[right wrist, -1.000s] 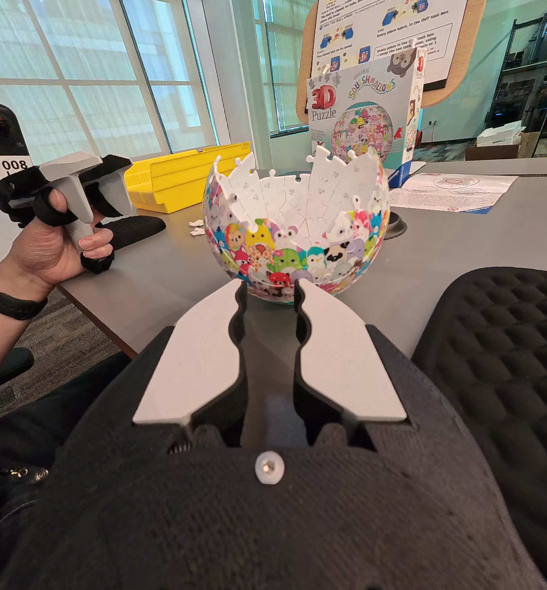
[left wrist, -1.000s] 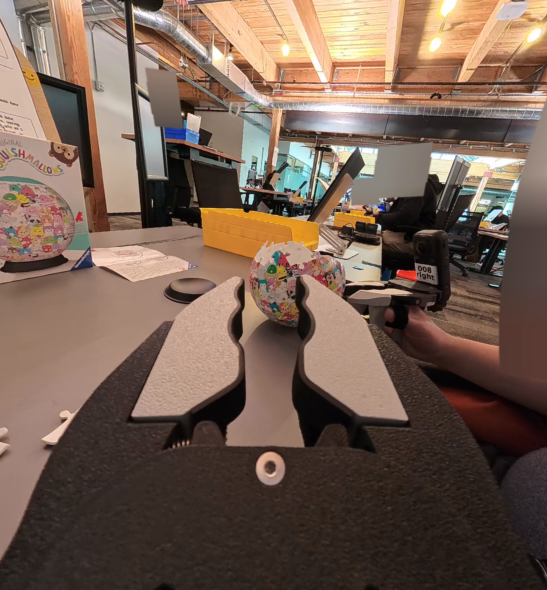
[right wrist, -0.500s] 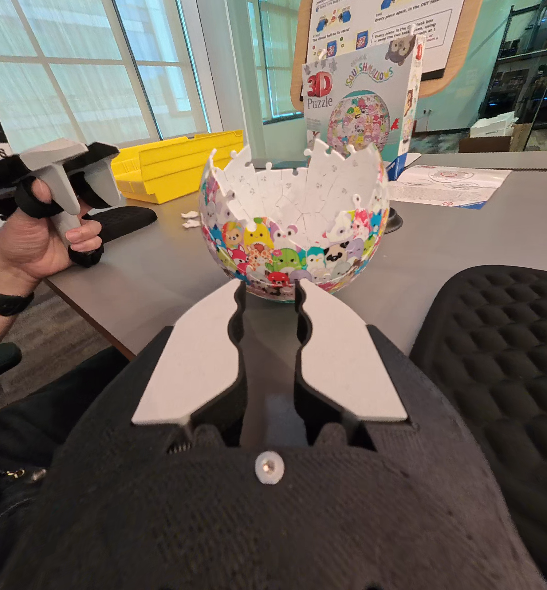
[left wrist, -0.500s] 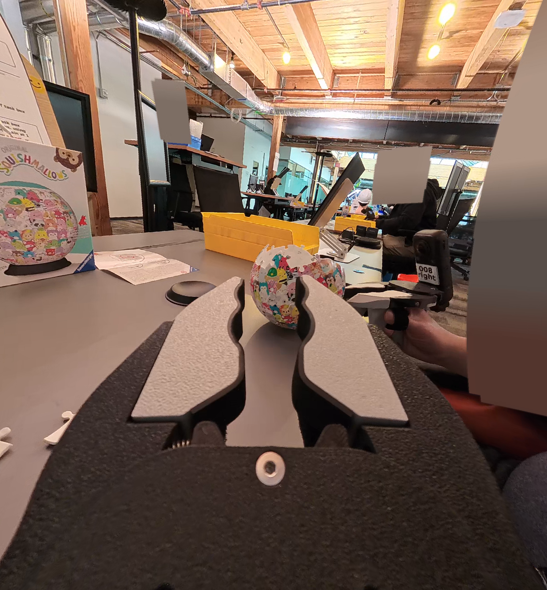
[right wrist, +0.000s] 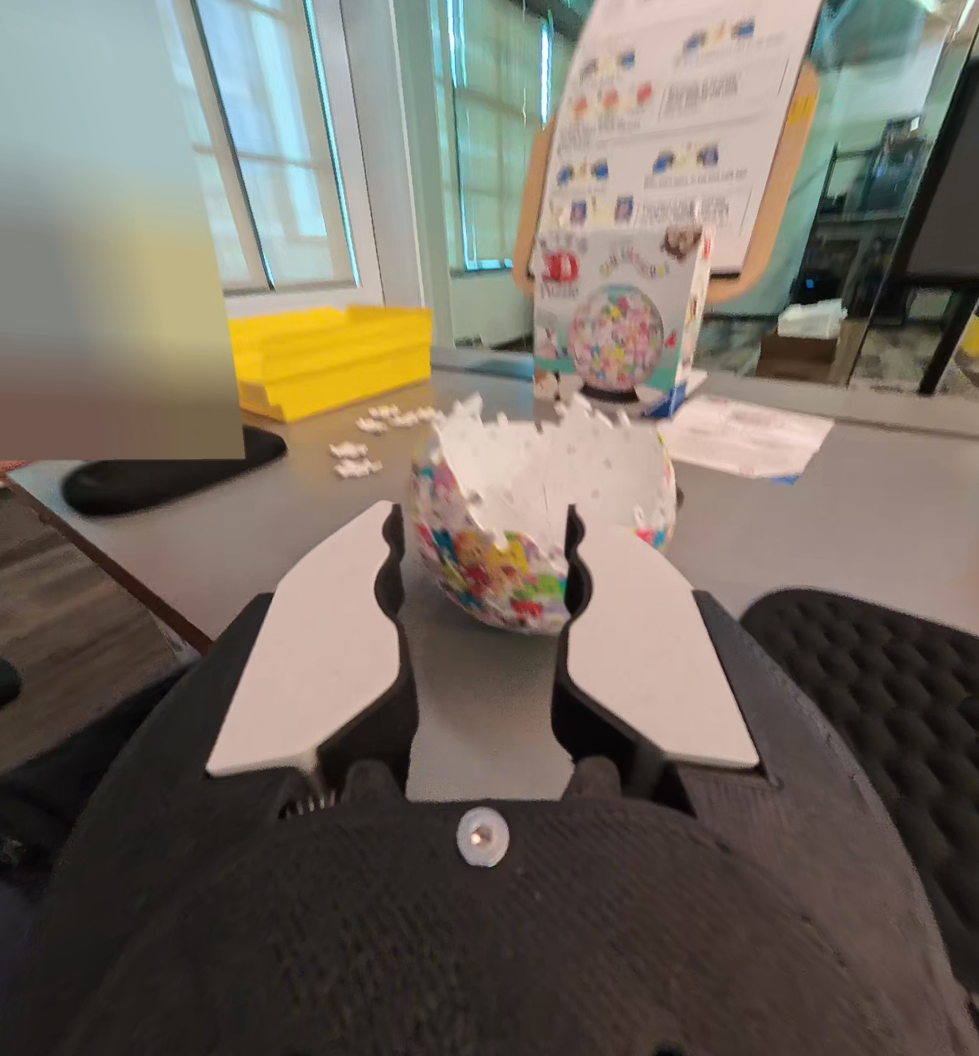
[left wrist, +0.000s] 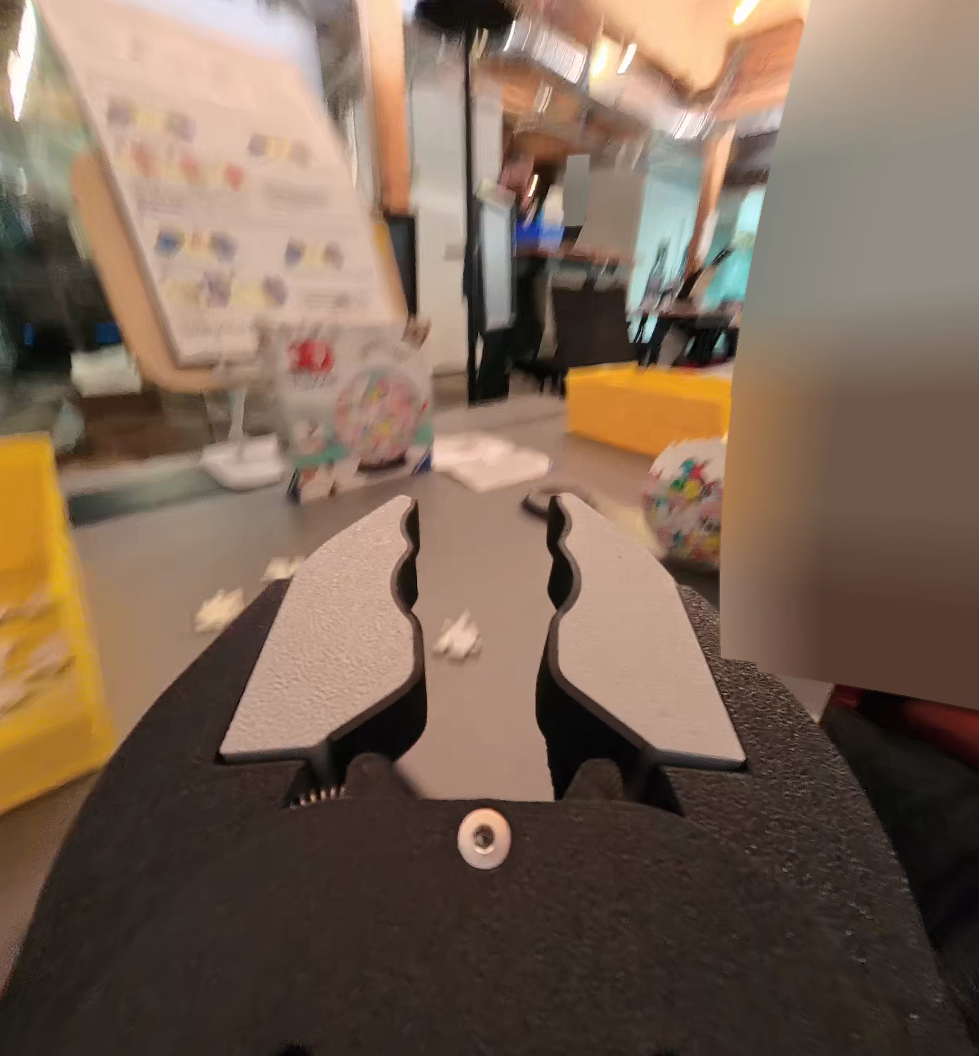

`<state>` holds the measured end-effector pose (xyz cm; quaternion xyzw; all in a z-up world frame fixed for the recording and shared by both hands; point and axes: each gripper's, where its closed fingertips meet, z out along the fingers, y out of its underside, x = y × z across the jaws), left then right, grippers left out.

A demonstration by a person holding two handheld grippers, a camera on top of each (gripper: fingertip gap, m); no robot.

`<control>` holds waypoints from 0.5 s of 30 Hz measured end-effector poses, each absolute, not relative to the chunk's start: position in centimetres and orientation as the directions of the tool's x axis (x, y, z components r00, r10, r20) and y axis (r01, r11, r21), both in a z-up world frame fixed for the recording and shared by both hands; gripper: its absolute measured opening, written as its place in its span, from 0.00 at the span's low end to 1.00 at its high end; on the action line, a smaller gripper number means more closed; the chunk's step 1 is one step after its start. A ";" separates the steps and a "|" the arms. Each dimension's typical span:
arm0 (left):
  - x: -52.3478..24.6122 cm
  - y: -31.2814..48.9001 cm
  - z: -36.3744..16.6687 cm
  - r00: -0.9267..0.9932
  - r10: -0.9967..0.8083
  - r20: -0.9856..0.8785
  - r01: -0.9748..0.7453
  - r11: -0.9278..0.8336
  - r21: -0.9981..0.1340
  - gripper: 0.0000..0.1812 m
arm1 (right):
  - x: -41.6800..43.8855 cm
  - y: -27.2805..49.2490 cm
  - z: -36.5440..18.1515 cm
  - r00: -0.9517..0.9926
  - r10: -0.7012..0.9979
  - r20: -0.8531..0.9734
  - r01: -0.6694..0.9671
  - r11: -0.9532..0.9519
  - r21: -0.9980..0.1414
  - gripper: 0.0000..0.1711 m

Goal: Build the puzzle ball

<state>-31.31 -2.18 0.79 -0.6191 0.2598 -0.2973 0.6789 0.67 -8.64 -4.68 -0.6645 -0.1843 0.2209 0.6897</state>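
The half-built puzzle ball point(right wrist: 538, 514), a colourful open shell with a white inside, sits on the grey table point(right wrist: 818, 531). My right gripper point(right wrist: 484, 514) is open and empty, its fingertips either side of the shell's near edge. The ball also shows at the right in the left wrist view point(left wrist: 684, 506). My left gripper point(left wrist: 482, 506) is open and empty, held above the table. A loose white puzzle piece point(left wrist: 457, 635) lies on the table between its fingers. More loose pieces point(left wrist: 218, 607) lie to its left and in the right wrist view point(right wrist: 356, 457).
A yellow bin point(left wrist: 13, 617) holding white pieces stands at the left. Another yellow bin point(left wrist: 641, 408) stands at the back right. The puzzle box point(right wrist: 618, 326), an instruction board point(right wrist: 664, 126) and a paper sheet point(right wrist: 756, 437) stand behind. Black pads point(right wrist: 898, 720) point(right wrist: 173, 480) lie on the table. The gap from one gripper's tips to the other's is roughly 35 cm.
My left gripper has swung left, away from the ball toward the loose pieces, and its jaws have opened wider. My right gripper has opened wider and moved up to the ball. Both views are blurred.
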 end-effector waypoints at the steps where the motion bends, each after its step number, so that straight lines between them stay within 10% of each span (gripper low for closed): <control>1: -32.1 -2.0 0.2 0.685 -0.728 0.030 0.037 -0.006 -0.999 0.23 | 0.2 -9.2 -3.4 0.825 0.565 -0.028 -0.074 0.059 -0.995 0.32; 15: -31.2 4.6 -8.6 0.453 -0.872 -0.186 -0.627 -0.164 -0.761 0.21 | -13.5 -8.7 -2.8 0.516 0.853 0.084 -0.050 0.128 -0.991 0.31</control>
